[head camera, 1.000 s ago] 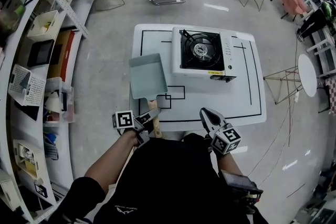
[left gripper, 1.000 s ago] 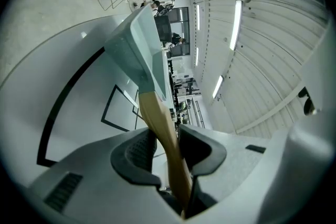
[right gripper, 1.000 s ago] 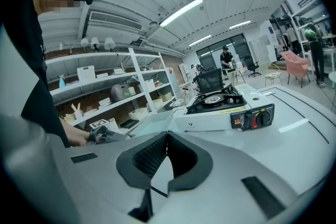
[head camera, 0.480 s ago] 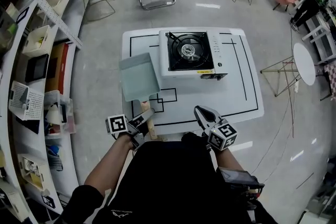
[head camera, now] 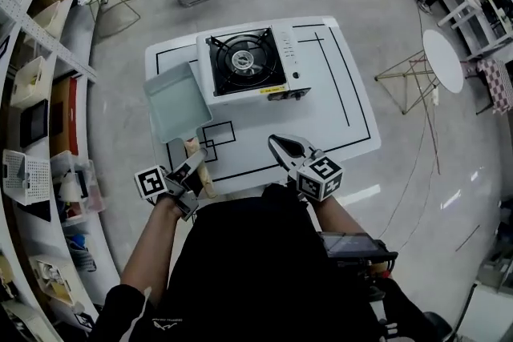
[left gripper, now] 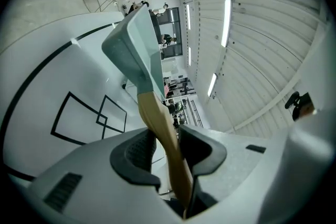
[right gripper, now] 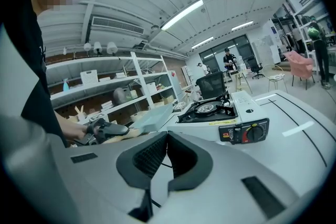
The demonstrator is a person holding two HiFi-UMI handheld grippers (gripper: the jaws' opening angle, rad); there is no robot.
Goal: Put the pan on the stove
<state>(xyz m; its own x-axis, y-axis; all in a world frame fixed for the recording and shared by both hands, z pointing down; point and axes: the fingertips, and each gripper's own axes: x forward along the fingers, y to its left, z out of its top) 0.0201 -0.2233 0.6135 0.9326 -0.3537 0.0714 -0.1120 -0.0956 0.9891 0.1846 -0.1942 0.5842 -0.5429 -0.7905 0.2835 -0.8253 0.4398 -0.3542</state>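
- Pan [head camera: 176,100] left of centre, beside stove [head camera: 244,64]; left gripper [head camera: 195,162] pinches its wooden handle.
- Right gripper [head camera: 276,142], lower centre: jaws pressed together, empty.

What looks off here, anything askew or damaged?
Nothing spilled or damaged. One oddity: the pan is gripped with its wooden handle crossing the left gripper at a slant, not in line with its jaws. The stove sits flat on the table.
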